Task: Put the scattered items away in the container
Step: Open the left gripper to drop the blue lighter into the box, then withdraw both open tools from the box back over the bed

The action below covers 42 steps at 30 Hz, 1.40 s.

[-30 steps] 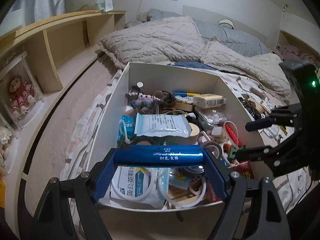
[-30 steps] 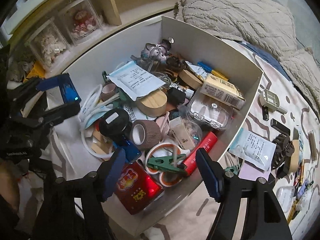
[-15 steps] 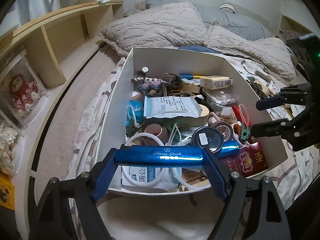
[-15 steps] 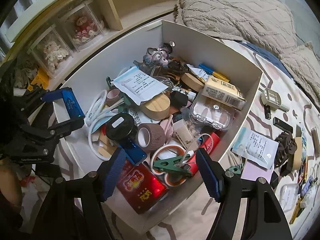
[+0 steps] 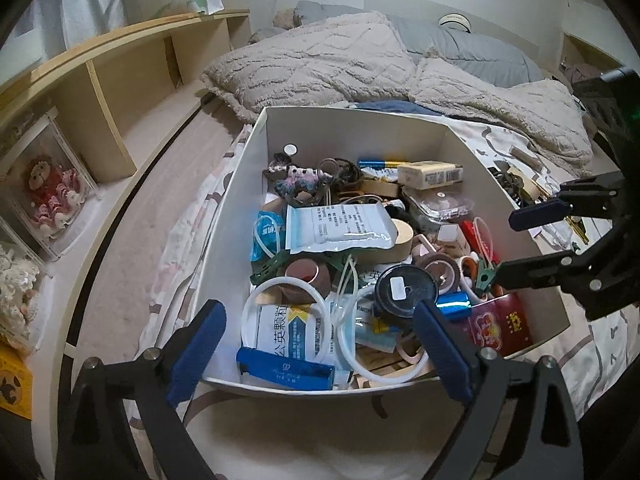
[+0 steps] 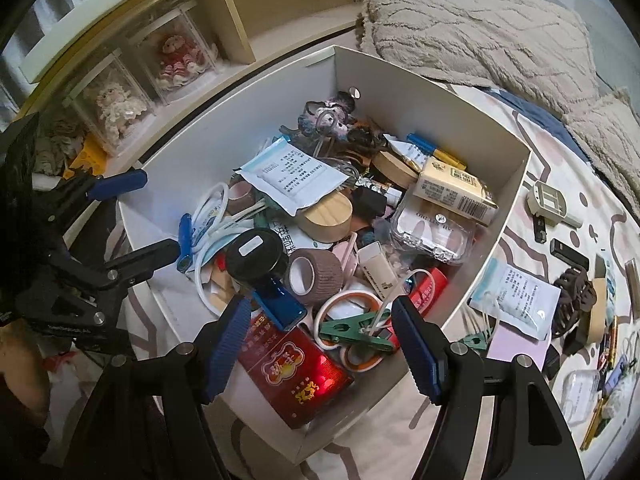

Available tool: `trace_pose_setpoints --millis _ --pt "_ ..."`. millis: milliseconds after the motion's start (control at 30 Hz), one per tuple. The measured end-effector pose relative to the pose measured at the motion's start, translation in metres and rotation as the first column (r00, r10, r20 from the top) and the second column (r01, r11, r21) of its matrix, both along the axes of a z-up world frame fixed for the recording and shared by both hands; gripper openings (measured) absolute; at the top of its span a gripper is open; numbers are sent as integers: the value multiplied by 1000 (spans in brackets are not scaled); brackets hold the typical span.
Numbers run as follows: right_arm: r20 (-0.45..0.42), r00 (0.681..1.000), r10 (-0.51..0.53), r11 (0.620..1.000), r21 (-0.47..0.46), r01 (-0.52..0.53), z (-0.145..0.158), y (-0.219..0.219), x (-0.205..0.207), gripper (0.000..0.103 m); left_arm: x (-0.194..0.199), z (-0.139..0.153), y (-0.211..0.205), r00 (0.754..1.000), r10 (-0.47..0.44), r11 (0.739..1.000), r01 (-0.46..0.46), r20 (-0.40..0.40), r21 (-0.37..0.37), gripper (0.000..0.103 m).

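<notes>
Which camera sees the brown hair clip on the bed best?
The right wrist view. The brown hair clip lies in plain sight on the bedsheet, outside the white box. In the left wrist view, the right claw covers that area, so I can't find it.

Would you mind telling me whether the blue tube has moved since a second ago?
Yes. The blue tube has dropped from between the opening left tongs into the white box, against its near wall.

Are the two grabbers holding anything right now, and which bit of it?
Nothing is held. The left gripper, jaws opening, is empty; the blue tube lies in the box. The right gripper is open and empty.
</notes>
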State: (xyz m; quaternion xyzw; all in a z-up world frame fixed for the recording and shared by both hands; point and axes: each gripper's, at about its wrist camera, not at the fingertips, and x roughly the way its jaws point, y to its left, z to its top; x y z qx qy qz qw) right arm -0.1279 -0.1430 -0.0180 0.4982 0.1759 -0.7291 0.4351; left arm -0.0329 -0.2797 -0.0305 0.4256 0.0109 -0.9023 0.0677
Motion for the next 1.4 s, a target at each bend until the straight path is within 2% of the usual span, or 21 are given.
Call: trace_pose_setpoints --millis 300,367,400,600,700,933,1033,1233,1400 --pt "-30 1000 -10 998 -63 8 14 12 4 73 0 9 12 1000 1 1000 -1 -26 -2 96" --pt "-44 999 -9 997 -82 5 19 16 6 80 1 11 15 999 5 1000 -5 -38 -3 98" --pt "-52 999 -8 996 -92 4 21 18 8 88 1 13 17 999 7 1000 -7 -46 -1 102" --pt "-112 994 -20 988 -155 2 38 40 15 91 6 29 29 993 16 1000 -17 -117 -3 103" --pt "-130 991 -39 983 -183 14 45 52 17 99 10 39 36 987 27 1000 -26 -156 6 103" --pt "-170 980 -100 965 -256 54 59 92 18 100 21 58 59 975 12 1000 -5 -223 31 103" --pt "-188 975 -118 956 -287 60 65 108 21 103 26 65 74 969 0 1000 3 -247 13 103" --pt "-226 963 -148 941 -332 67 73 143 27 103 33 76 106 960 -29 999 20 -280 -34 103" --pt "-260 949 -178 933 -351 79 77 172 32 103 39 83 128 952 -46 999 35 -303 -41 103"
